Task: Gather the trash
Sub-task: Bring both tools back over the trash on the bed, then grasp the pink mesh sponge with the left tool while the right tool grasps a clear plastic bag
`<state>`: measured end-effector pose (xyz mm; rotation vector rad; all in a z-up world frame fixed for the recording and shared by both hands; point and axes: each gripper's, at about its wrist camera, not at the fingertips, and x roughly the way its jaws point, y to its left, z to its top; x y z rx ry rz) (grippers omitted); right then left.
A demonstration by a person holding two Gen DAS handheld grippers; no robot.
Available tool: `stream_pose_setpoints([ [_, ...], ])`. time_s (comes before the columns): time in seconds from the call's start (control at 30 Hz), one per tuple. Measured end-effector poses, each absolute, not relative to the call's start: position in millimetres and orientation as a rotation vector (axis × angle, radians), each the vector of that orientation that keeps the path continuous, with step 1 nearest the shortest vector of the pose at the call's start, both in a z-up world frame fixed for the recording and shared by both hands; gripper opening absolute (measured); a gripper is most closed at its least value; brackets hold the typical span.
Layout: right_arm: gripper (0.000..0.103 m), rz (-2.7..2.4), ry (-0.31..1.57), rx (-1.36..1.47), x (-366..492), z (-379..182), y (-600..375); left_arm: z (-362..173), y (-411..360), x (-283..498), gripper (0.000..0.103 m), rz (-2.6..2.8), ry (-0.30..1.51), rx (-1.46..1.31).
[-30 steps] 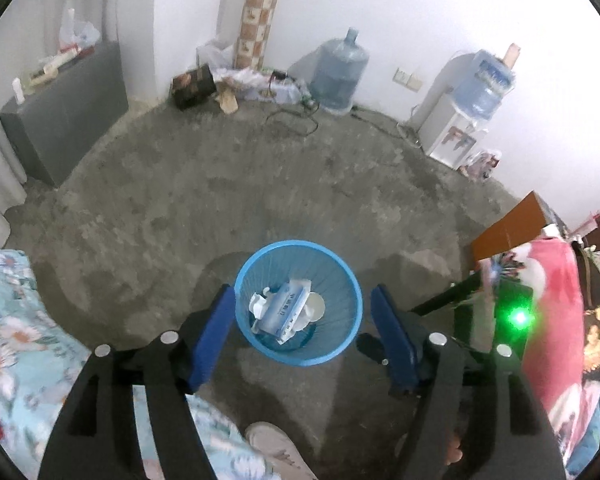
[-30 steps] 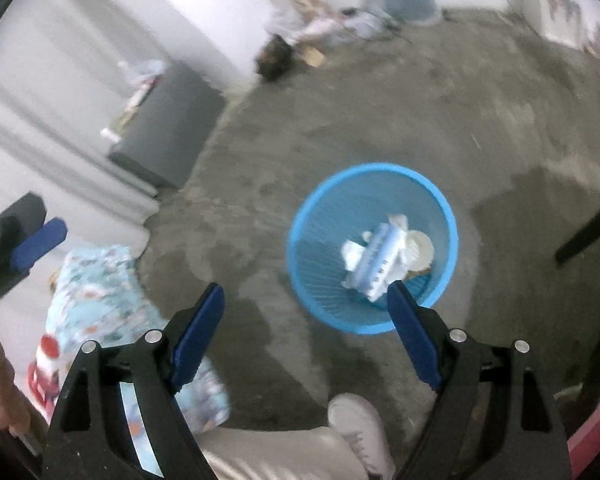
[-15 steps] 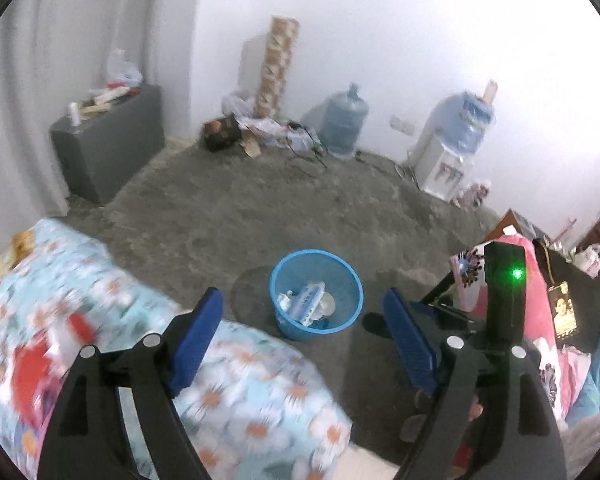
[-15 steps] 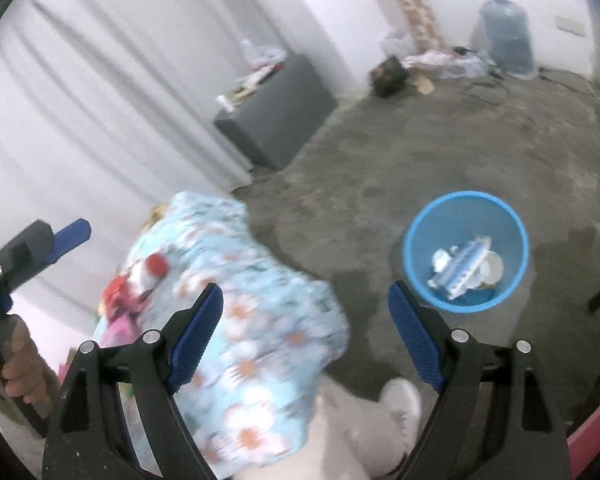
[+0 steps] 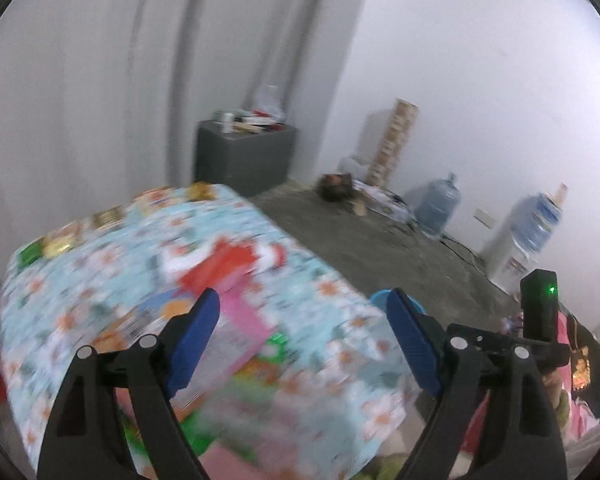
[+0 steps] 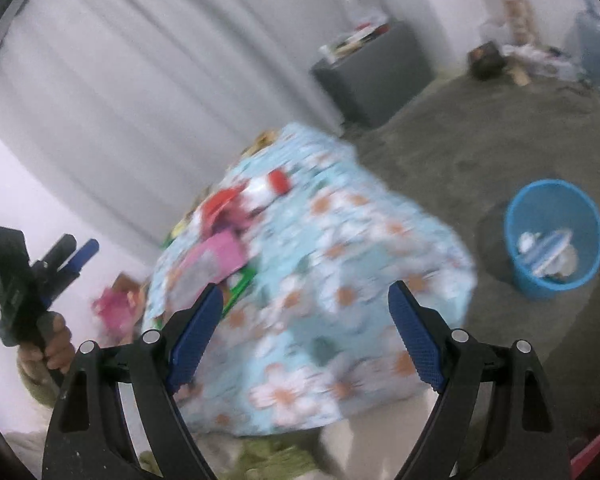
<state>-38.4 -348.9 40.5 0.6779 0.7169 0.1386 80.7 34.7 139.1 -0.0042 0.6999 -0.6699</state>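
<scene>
Both views are blurred by motion, so small details on the table cannot be made out. The left gripper [image 5: 304,316] has its blue-padded fingers spread wide with nothing between them, above the near part of a table covered in a light blue flowered cloth [image 5: 332,300]. On that cloth lie several pieces of trash: a red and white wrapper [image 5: 220,260] toward the middle, a pink packet [image 5: 248,316] just beside it on the near side, and something green [image 5: 276,344] closer to the near edge; what each one is cannot be told. The right gripper [image 6: 306,324] is likewise spread wide and empty, over the table's near corner. In its view the red wrapper [image 6: 220,204] and the pink packet [image 6: 216,252] sit toward the table's left side, with a green piece [image 6: 244,280] just below the pink one. The blue bin [image 6: 556,236] stands on the gray floor [image 6: 480,128] to the right of the table, well apart from the trash on the cloth, and holds a few pale scraps. In the left view only a sliver of the bin [image 5: 380,300] shows past the table's far right edge. A gray cabinet [image 5: 244,156] stands against the curtain [image 5: 100,80], and two water jugs [image 5: 438,208] sit by the far wall.
</scene>
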Motion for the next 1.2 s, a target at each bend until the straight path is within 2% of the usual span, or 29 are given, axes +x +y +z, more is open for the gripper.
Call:
stream_pose_setpoints([
  [0.2, 0.081, 0.272, 0.791, 0.669, -19.0, 30.3, -300.2, 113.1, 99.4, 50.8, 0.085, -0.582, 0.718, -0.075],
  [0.4, 0.081, 0.368, 0.875, 0.683, -1.8, 16.3, -264.2, 72.8, 124.8, 27.9, 0.085, -0.552, 0.79, -0.091],
  [0.83, 0.075, 0.449, 1.025, 0.782, 22.1, -15.6, -227.0, -4.9, 125.5, 65.1, 0.086, -0.625, 0.912, -0.118],
  [1.03, 0.07, 0.455, 1.059, 0.84, 33.4, -28.0, -222.8, -15.2, 125.2, 72.2, 0.086, -0.705, 0.976, -0.152],
  [1.2, 0.067, 0.463, 1.07, 0.843, 41.8, -32.8, -213.9, -13.1, 121.3, 53.1, 0.086, -0.74, 0.964, -0.066],
])
